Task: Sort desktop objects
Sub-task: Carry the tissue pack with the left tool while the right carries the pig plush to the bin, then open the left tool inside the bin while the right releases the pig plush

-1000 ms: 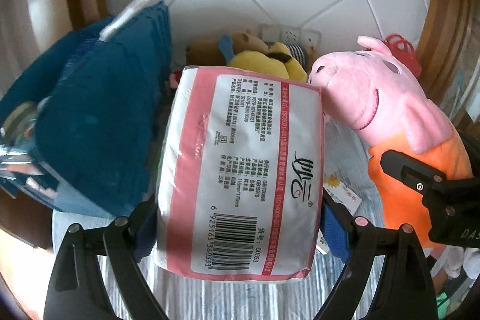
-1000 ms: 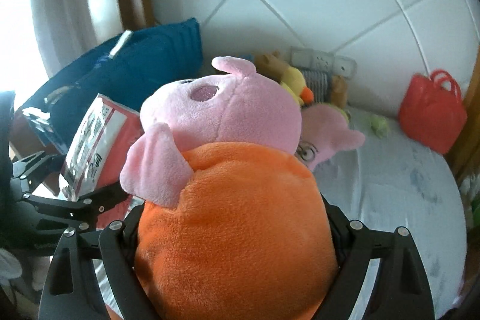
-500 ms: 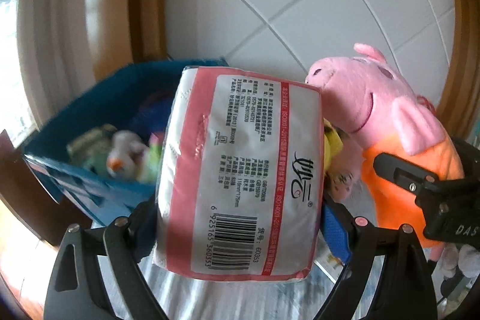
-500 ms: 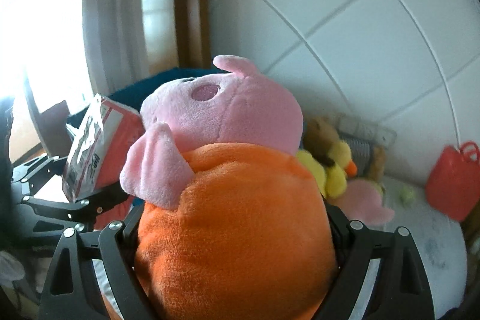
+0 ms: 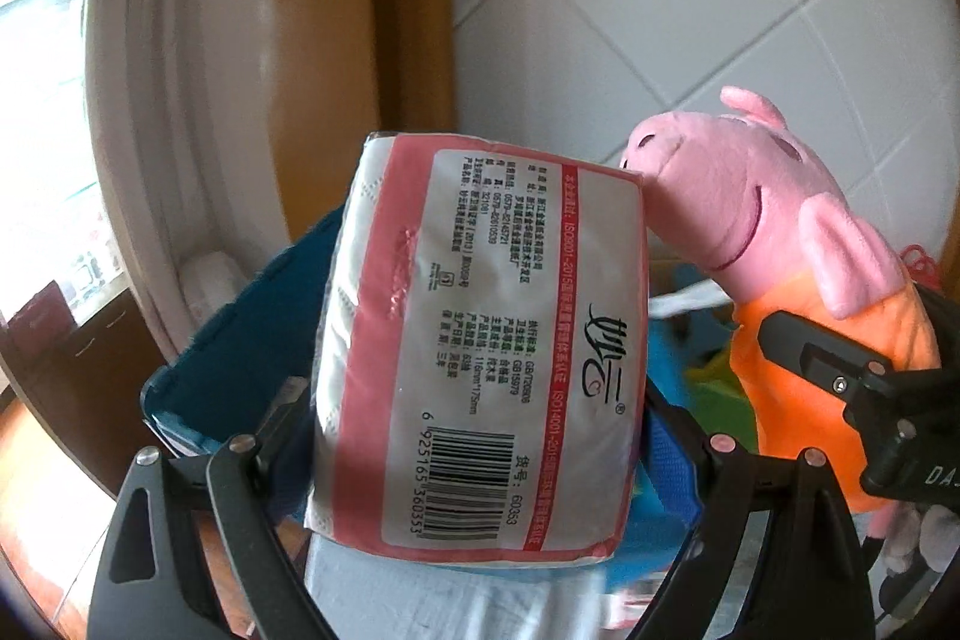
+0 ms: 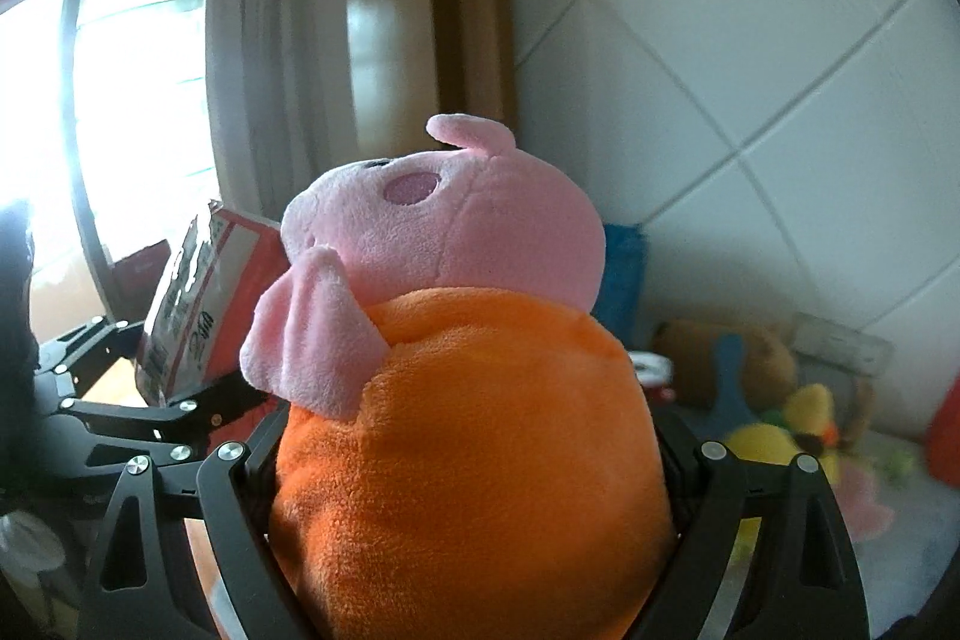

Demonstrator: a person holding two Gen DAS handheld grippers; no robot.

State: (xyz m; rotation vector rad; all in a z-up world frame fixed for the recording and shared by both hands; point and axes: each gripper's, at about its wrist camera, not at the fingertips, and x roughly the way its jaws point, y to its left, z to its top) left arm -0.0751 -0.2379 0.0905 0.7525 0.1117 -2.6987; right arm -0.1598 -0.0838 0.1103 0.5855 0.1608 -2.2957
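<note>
The left hand-held gripper pinches a pink-and-white tissue pack by its sides, held above a blue fabric bin; the pack hides most of the bin's inside, and what shows there is too blurred to name. The right hand-held gripper is clamped on the orange body of a pink pig plush, raised with its snout touching the pack's far corner. Behind, blurred soft toys lie on the white-covered counter against a tiled wall.
</note>
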